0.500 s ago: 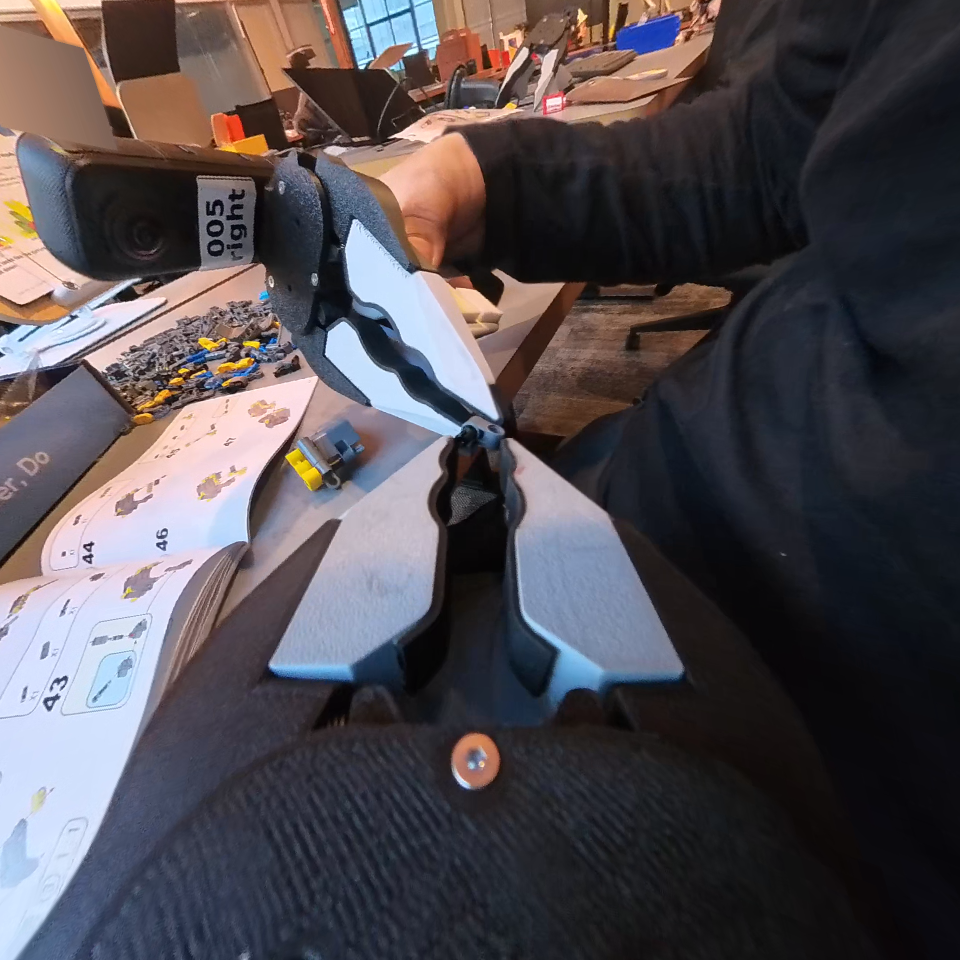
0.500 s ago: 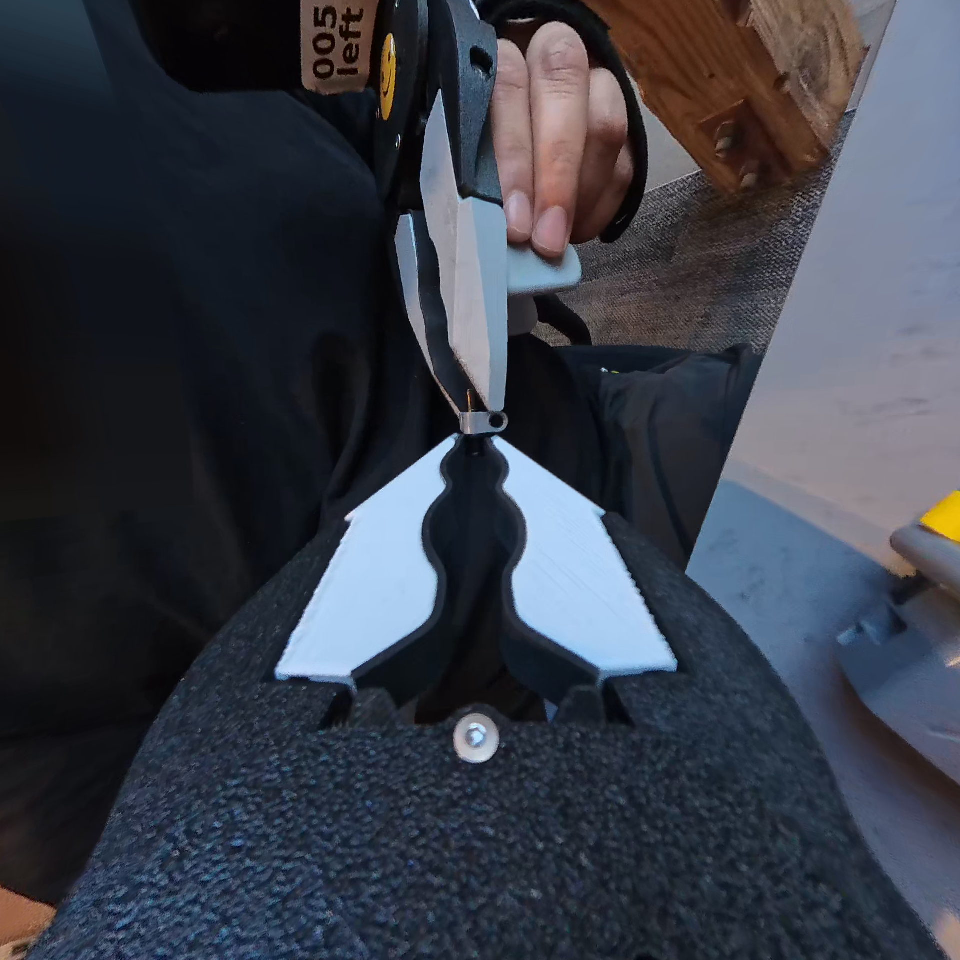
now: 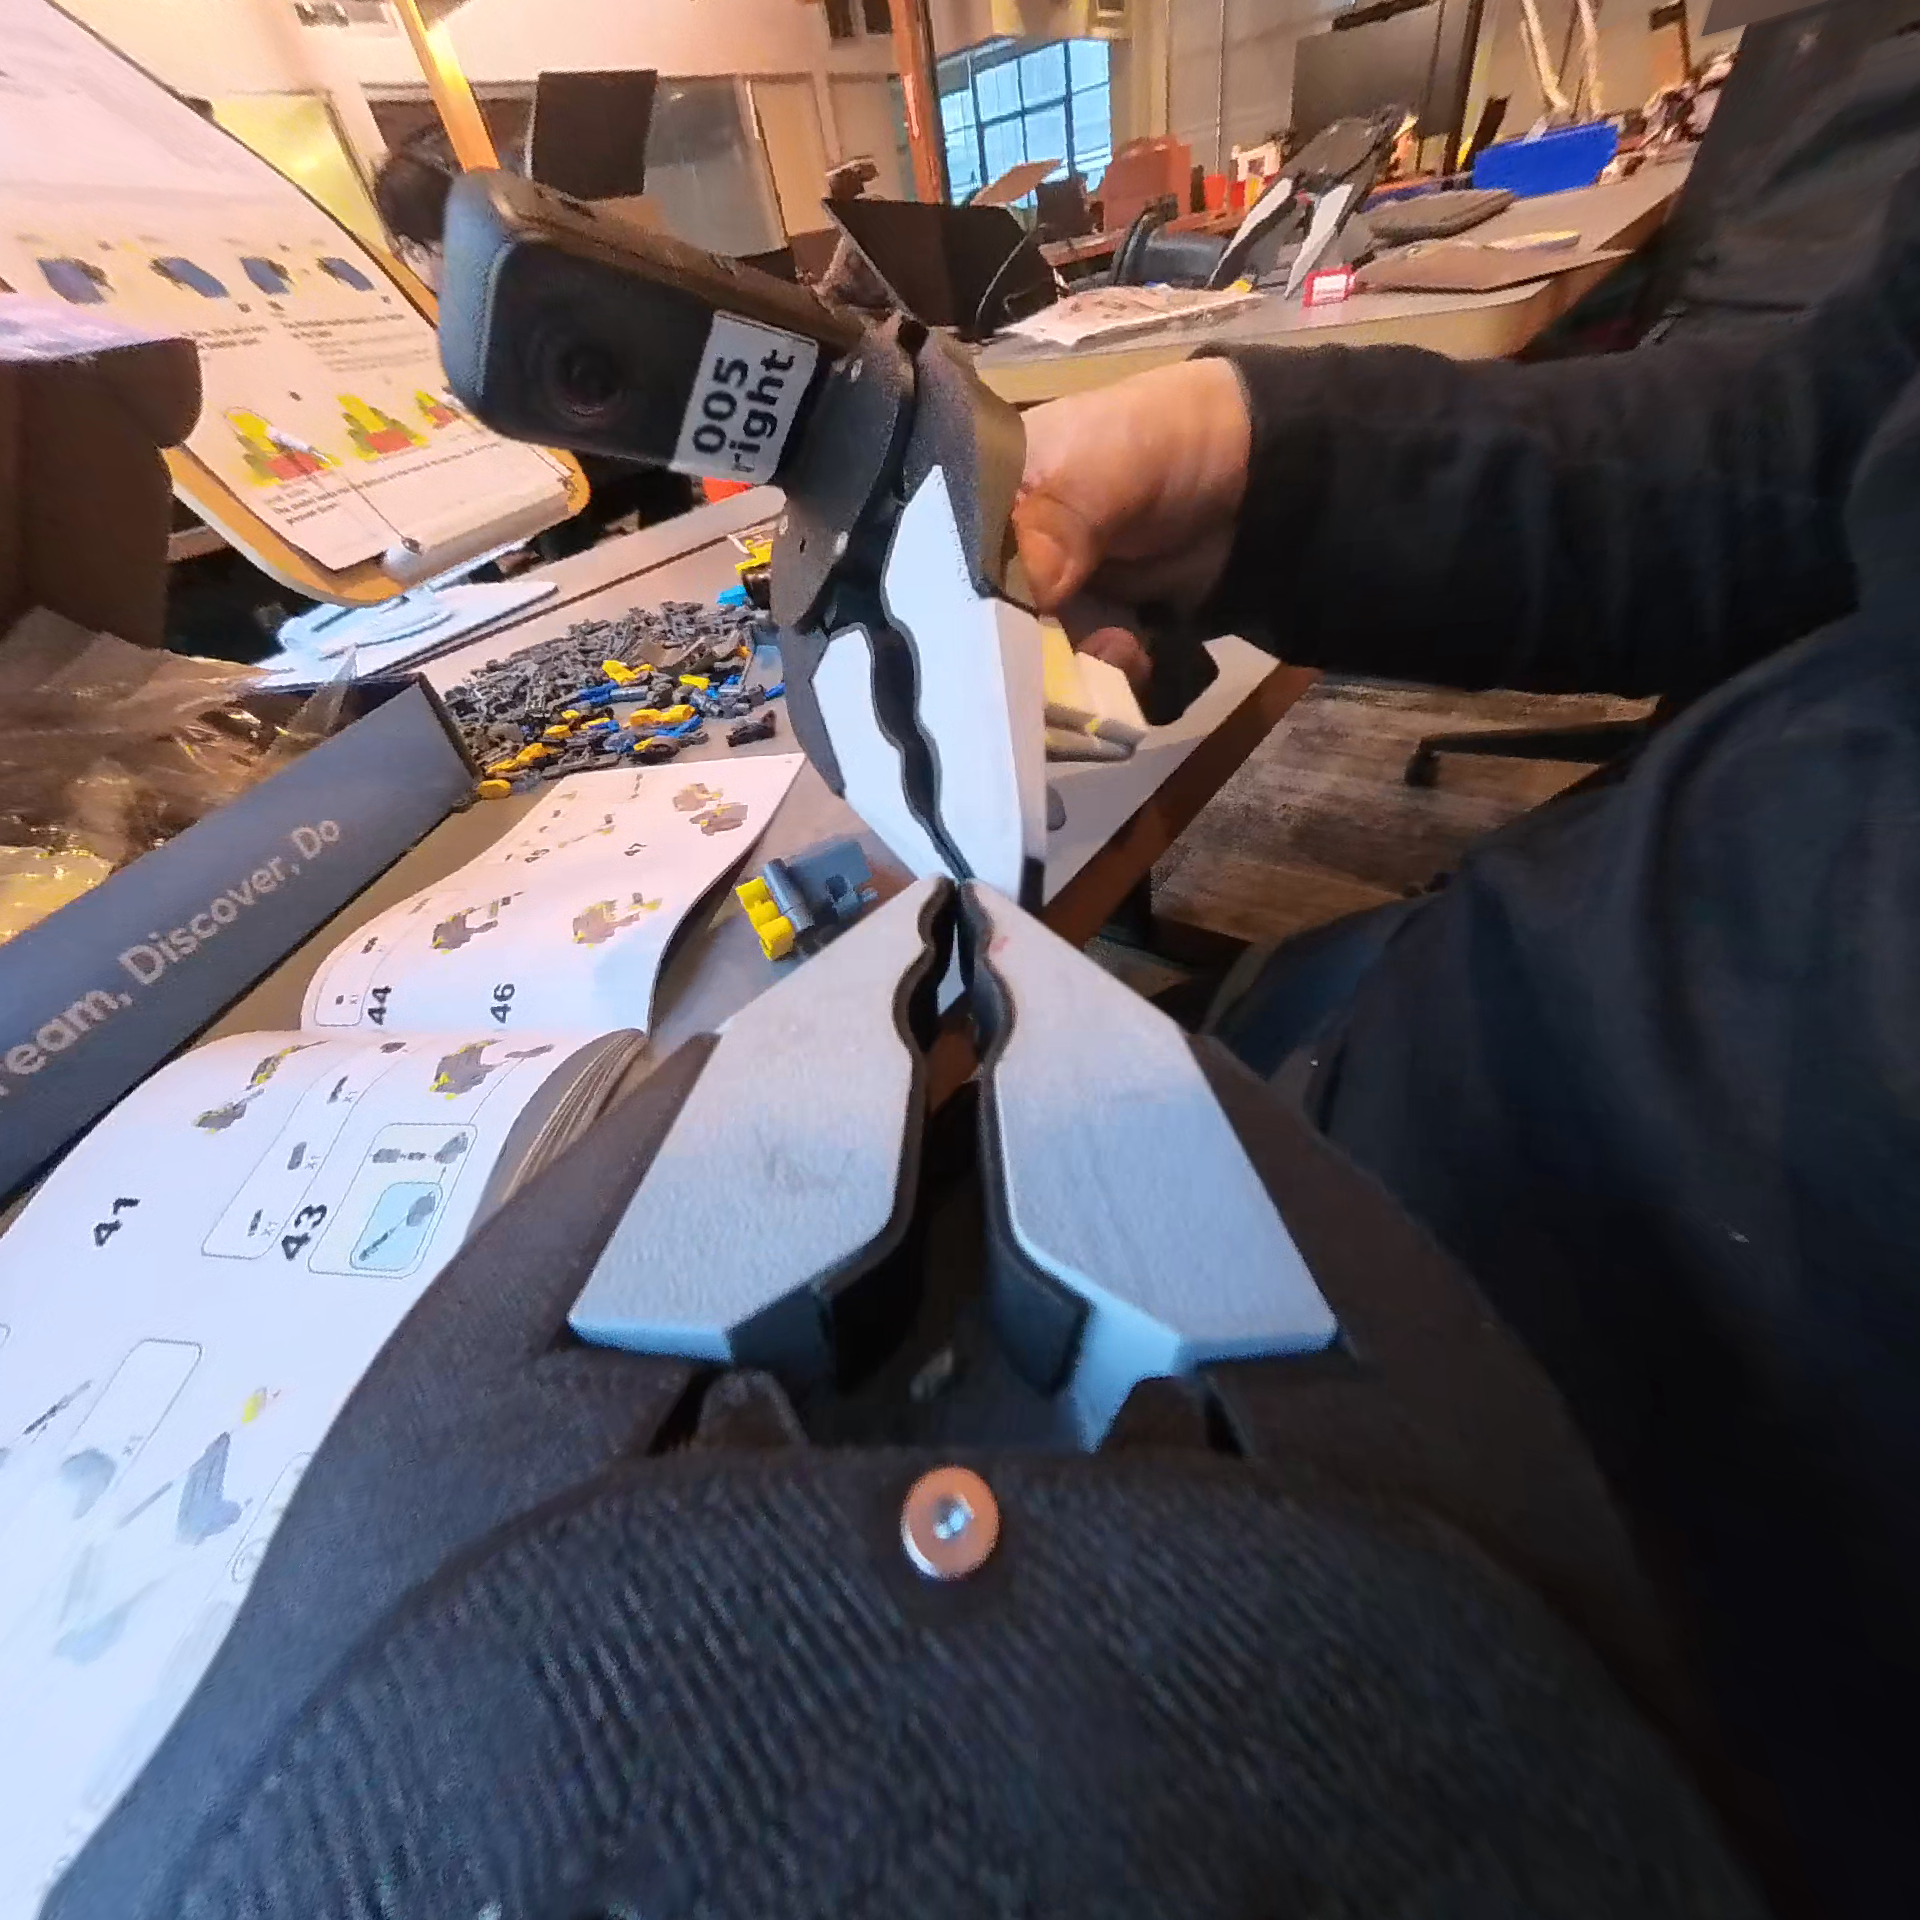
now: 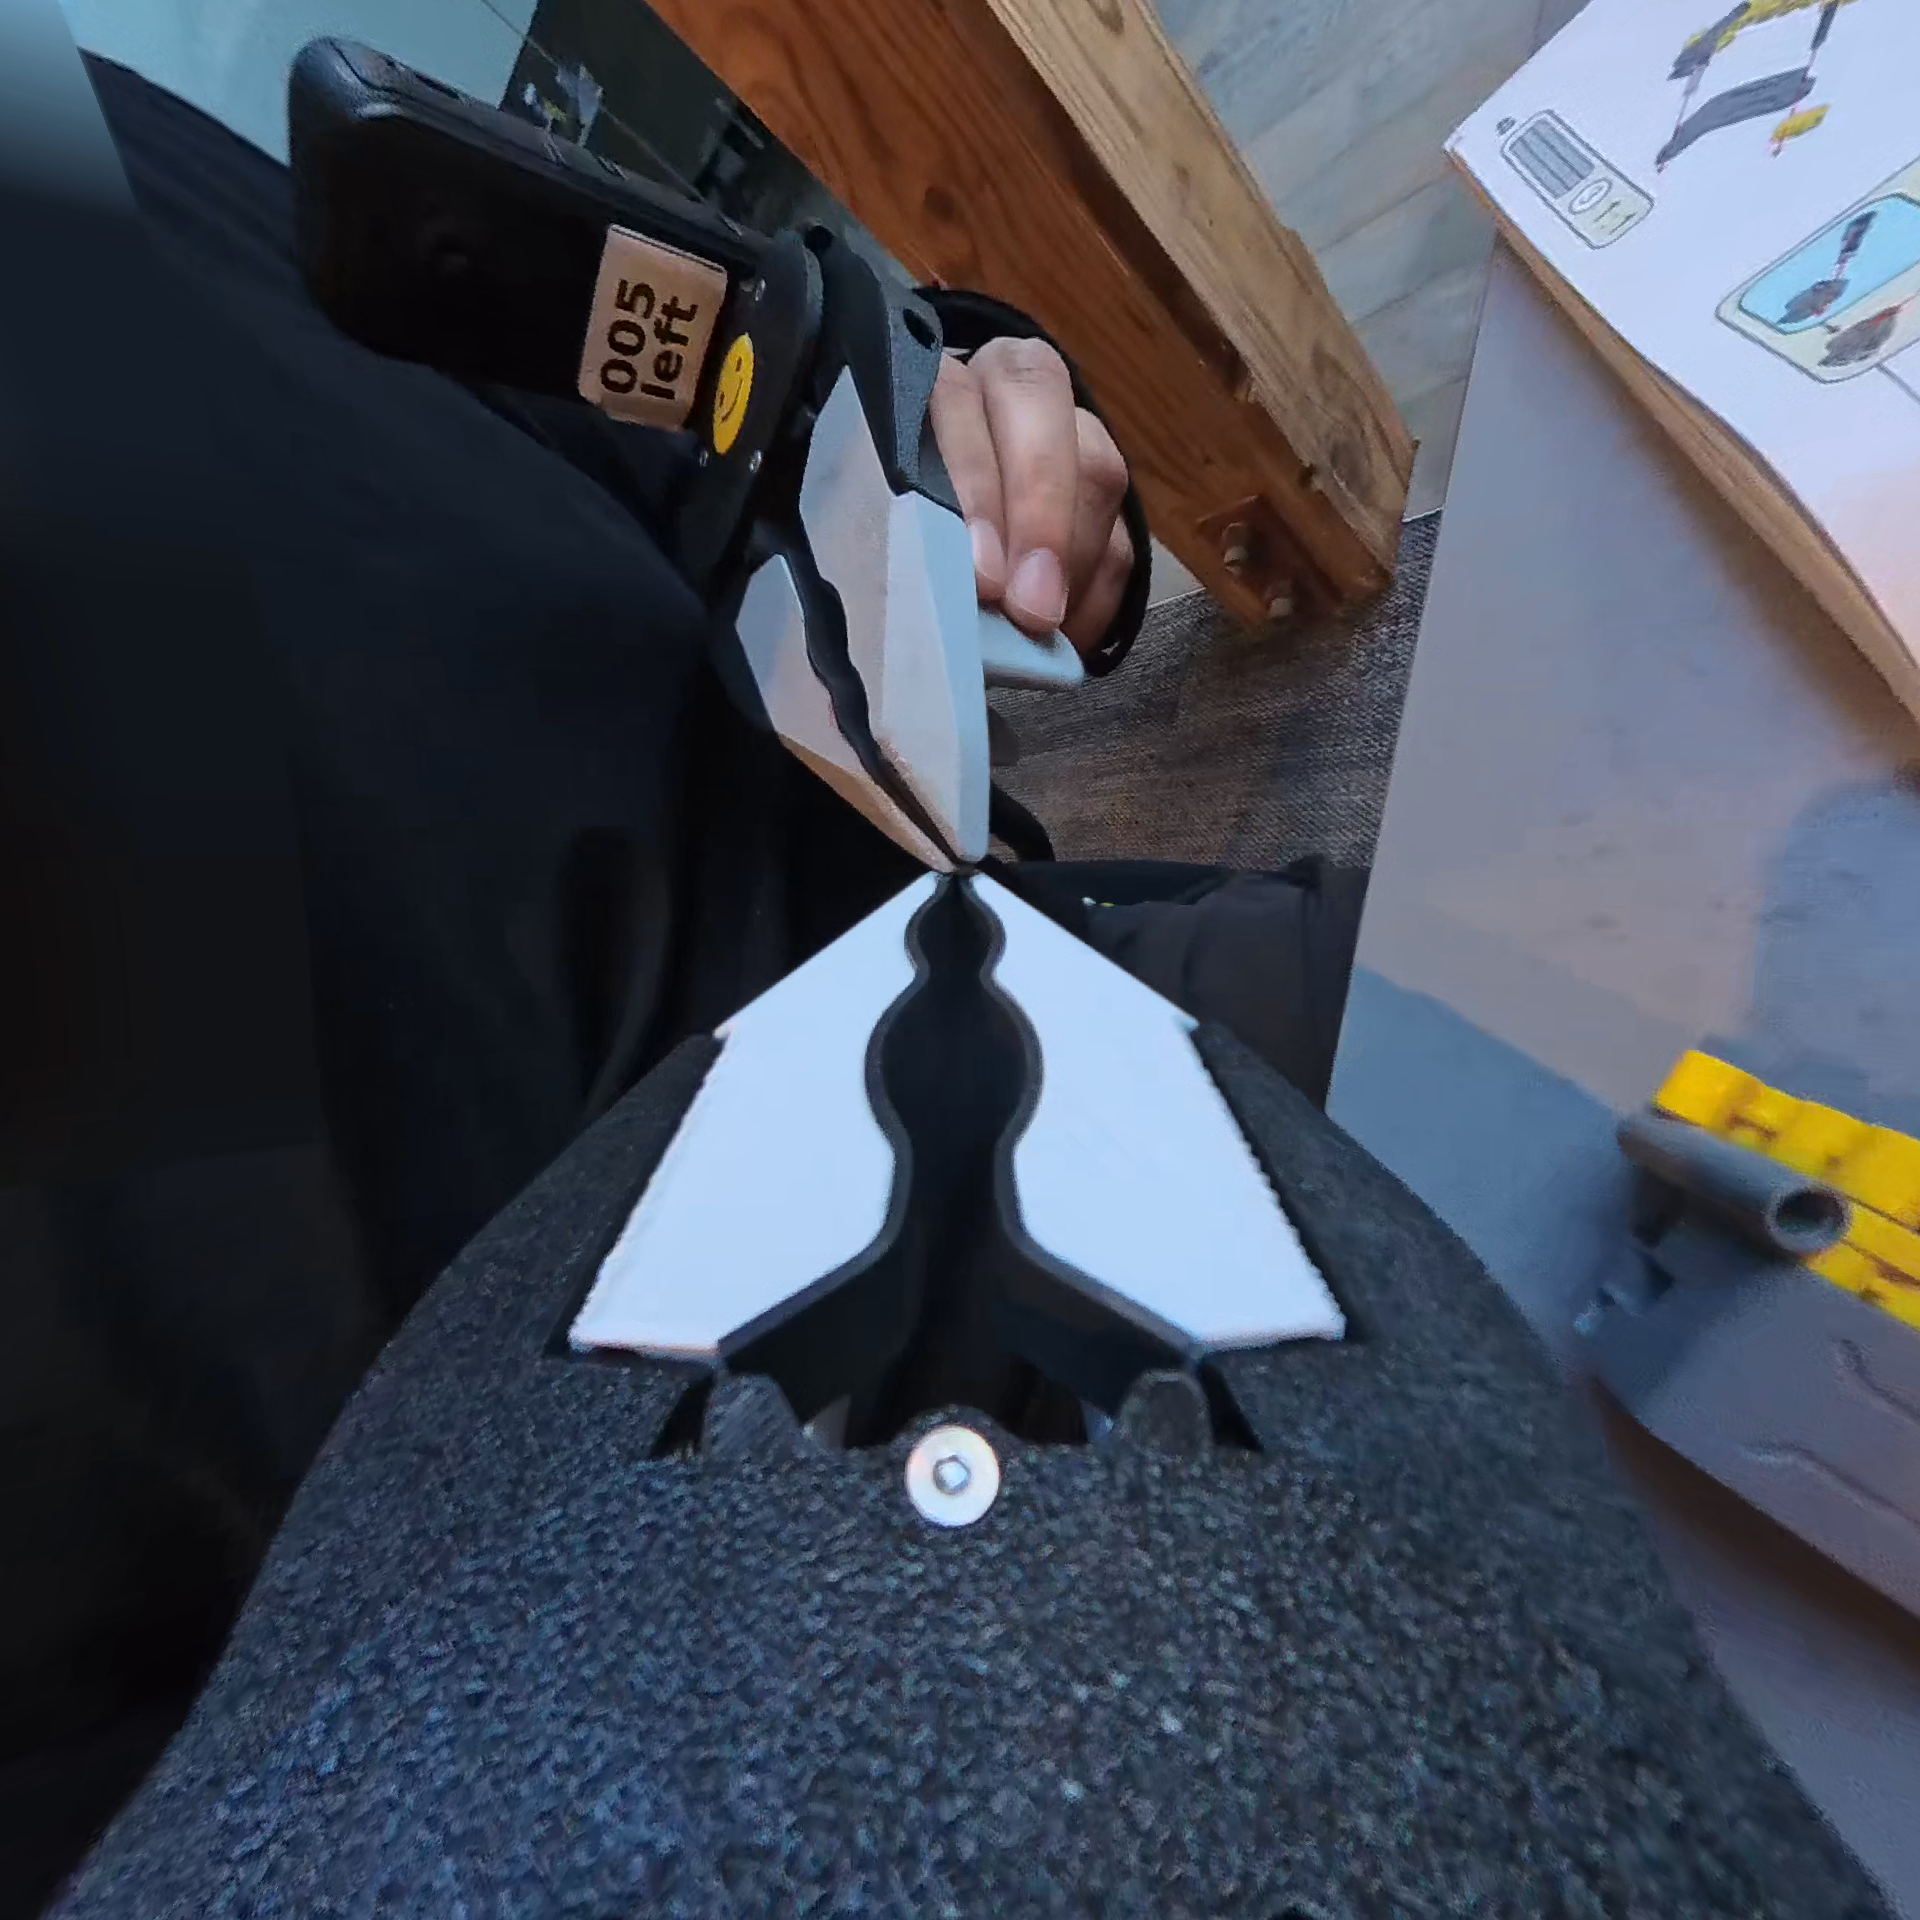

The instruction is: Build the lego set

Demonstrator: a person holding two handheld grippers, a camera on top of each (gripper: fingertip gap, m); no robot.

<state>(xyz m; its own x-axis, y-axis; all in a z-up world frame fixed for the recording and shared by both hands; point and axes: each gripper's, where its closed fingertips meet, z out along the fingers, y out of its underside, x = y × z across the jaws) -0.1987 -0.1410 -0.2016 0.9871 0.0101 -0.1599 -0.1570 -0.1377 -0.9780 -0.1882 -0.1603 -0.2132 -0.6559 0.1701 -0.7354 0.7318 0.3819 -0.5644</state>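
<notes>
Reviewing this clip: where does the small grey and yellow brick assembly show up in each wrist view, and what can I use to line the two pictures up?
Left wrist view: the grey and yellow brick assembly lies on the table, centre-left, beside the open booklet.
Right wrist view: brick assembly at the right edge, large, blurred.
Shared landmark: the left gripper and right gripper meeting tip to tip mid-frame.

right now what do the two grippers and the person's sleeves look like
Both the left gripper and the right gripper have pale grey, pointed fingers with wavy black inner pads, set in textured black bodies with a silver screw. Each carries a black camera with a label; the left's also has a yellow smiley sticker. The sleeve is black.
</notes>
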